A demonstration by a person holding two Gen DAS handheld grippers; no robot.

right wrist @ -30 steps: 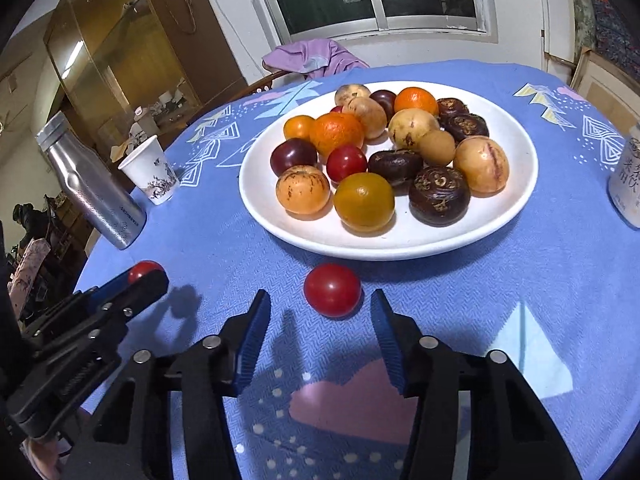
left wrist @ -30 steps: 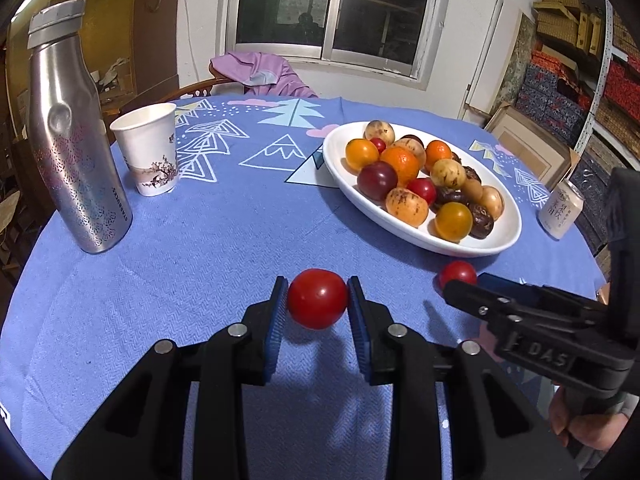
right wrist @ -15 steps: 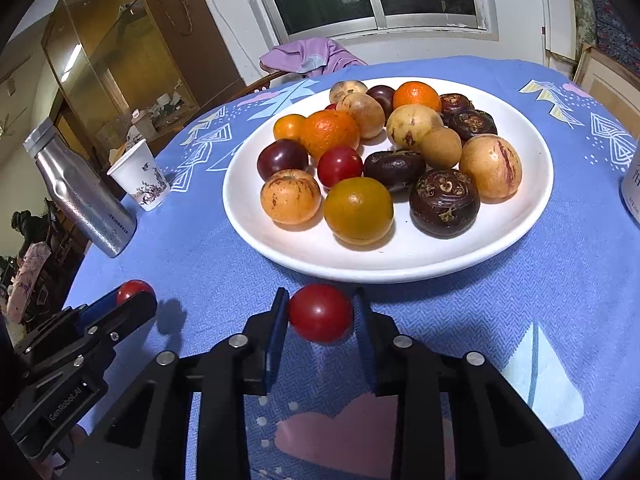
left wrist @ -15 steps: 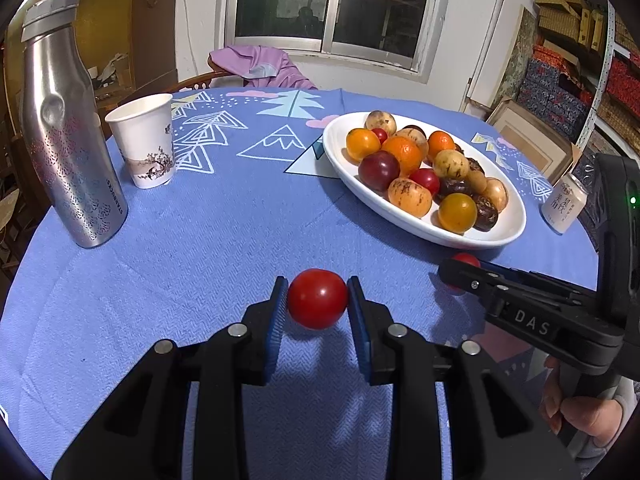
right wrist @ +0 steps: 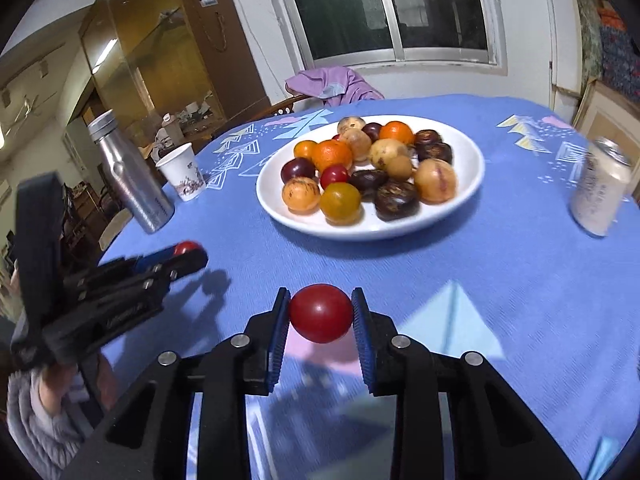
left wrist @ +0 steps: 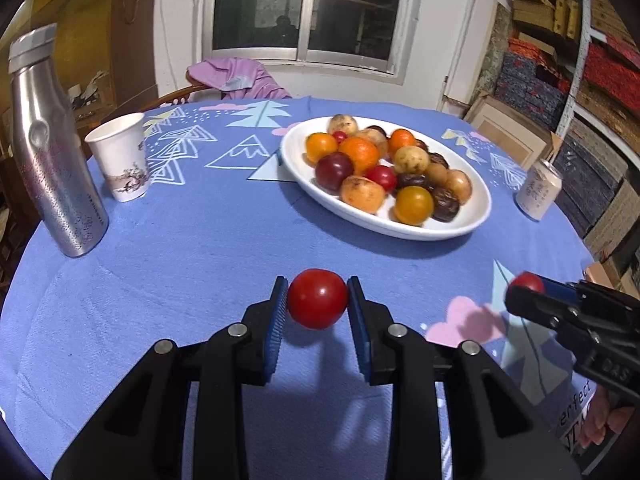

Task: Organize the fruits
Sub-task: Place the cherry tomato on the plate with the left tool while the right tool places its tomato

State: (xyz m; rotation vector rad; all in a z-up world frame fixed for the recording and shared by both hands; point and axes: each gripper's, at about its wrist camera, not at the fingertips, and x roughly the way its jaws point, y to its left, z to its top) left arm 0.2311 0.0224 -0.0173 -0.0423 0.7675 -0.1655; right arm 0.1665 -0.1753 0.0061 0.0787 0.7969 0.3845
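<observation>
My left gripper is shut on a red tomato and holds it above the blue tablecloth, near the front edge. My right gripper is shut on a second red tomato, also lifted off the cloth. A white oval plate holds several fruits: oranges, plums, small red tomatoes, dark passion fruits. It lies beyond both grippers and also shows in the right wrist view. The right gripper shows at the right of the left wrist view; the left gripper shows at the left of the right wrist view.
A silver bottle and a paper cup stand at the left of the table. A drink can stands right of the plate. A chair with purple cloth is behind the table. Shelves fill the right wall.
My right gripper closed on the second tomato beside the plate, then lifted it and drew back. My left gripper kept its tomato and rose a little.
</observation>
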